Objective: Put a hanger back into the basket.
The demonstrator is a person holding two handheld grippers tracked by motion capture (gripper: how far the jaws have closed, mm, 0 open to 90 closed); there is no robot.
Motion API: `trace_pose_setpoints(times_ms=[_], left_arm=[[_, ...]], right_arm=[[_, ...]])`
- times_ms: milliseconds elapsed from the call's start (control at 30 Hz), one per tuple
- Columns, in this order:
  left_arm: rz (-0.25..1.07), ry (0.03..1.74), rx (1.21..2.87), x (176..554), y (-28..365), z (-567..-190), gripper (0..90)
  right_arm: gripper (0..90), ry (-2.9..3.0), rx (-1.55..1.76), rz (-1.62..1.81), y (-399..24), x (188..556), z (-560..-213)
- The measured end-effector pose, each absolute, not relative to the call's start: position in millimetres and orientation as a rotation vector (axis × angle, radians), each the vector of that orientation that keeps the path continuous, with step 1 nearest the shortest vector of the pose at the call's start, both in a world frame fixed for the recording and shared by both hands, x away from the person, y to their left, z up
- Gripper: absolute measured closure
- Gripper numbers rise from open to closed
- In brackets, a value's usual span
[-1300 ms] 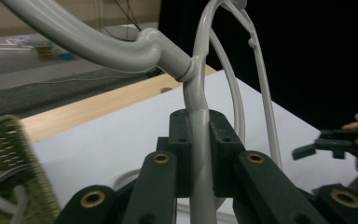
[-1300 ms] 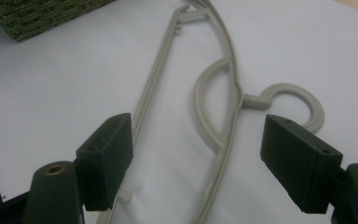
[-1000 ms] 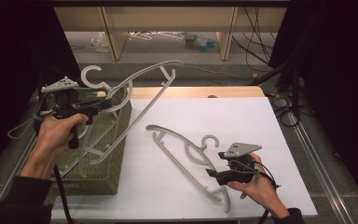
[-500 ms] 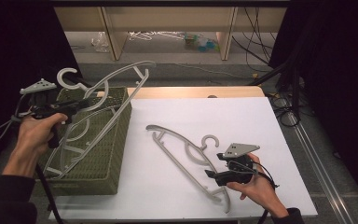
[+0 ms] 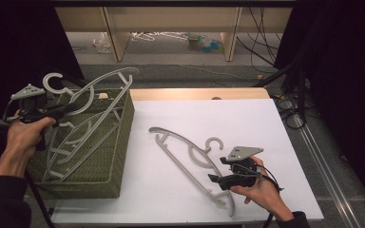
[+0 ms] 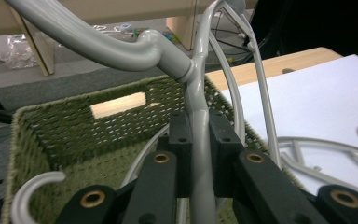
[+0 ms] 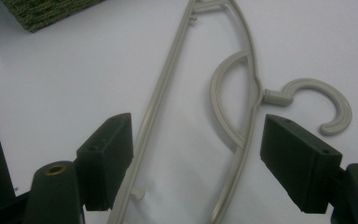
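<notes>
So the left gripper (image 5: 71, 108) is clamping a grey plastic hanger (image 5: 92, 102) by its neck, tilting it over the woven green basket (image 5: 119, 142) on the left, long axis slanting down into it. The right gripper (image 5: 214, 178) is sitting wide open, gripping nothing, right over the second hanger (image 5: 185, 145), a smooth curved one lying flat on the white table (image 5: 247, 123), running far-left to near-right

Basket (image 5: 119, 142) on tabletop (image 5: 275, 123), at its left edge. One hanger (image 5: 83, 156) lies inside basket. Second hanger (image 5: 105, 88) above basket, clamped in left gripper (image 5: 69, 108). Third hanger (image 5: 190, 156) flat on tabletop, right of basket. Right gripper (image 5: 214, 179) over third hanger's near end.
</notes>
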State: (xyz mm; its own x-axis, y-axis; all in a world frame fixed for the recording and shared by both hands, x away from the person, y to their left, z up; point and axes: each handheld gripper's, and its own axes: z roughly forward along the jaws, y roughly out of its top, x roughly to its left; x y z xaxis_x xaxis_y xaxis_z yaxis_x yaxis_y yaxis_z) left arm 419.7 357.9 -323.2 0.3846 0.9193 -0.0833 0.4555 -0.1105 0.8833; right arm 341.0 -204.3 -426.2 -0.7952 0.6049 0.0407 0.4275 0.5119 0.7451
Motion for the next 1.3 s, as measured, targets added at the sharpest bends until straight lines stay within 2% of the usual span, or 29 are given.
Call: trace_pose_setpoints(times_ms=[633,900,1300], left_arm=[[0.712,1.249,1.746,416,397,-350,81.3],[0.739,1.244,1.804,412,405,-359,81.2],[0.701,1.217,1.848,409,409,-373,81.2]], right_arm=[[27.0,2.516,0.88,1.159,-205,341,-425],[27.0,2.516,0.878,1.156,-205,342,-425],[27.5,2.519,0.878,1.156,-205,342,-425]])
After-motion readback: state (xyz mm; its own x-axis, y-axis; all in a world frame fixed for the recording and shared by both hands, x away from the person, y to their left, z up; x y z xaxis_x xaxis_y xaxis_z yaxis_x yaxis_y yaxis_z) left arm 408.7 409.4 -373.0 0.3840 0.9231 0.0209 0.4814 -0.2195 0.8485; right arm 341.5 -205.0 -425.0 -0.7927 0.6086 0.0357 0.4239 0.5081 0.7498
